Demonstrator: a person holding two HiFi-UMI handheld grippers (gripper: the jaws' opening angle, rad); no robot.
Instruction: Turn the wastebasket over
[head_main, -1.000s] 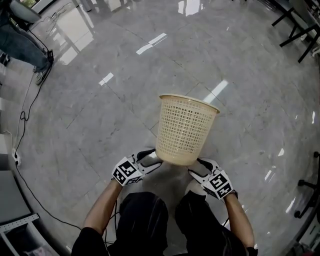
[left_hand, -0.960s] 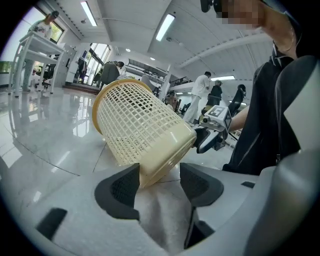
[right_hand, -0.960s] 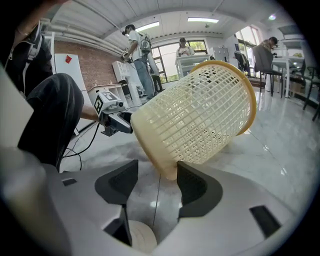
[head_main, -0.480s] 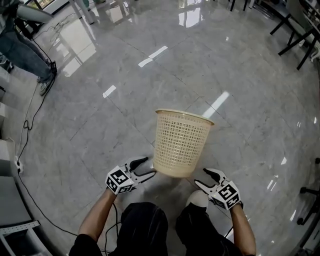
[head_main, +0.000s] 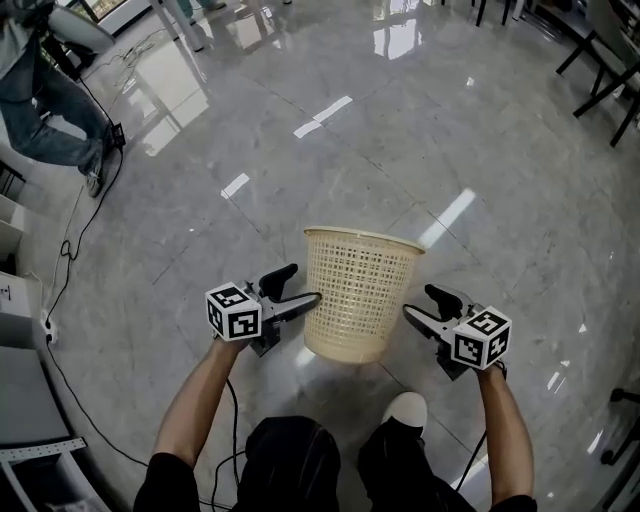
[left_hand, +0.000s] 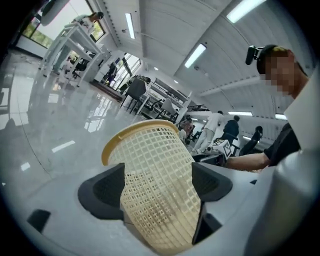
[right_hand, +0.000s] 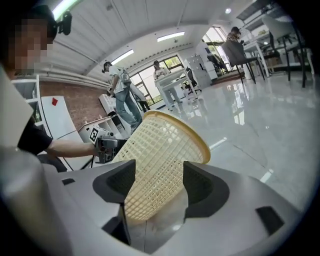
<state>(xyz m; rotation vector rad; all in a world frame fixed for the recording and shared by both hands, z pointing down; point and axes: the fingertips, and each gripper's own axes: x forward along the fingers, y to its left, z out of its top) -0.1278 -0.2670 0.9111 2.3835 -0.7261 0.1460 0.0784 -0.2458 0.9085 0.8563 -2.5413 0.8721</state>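
Wastebasket (head_main: 360, 295) stands upright, mouth up, on the glossy floor (head_main: 400, 130), directly between the two tongs. The left tongs (head_main: 297, 287) and right tongs (head_main: 420, 303) have both just been opening and are released, jaws spread wide with nothing gripped. The mesh wall lies just ahead of each pair of tips, though whether the left's lower tip grazes it is hard to tell. The step in hand seems to be letting go. Draw each tongs straight outward from the mesh, jaws wide, so nothing snags the light basket and tips it.
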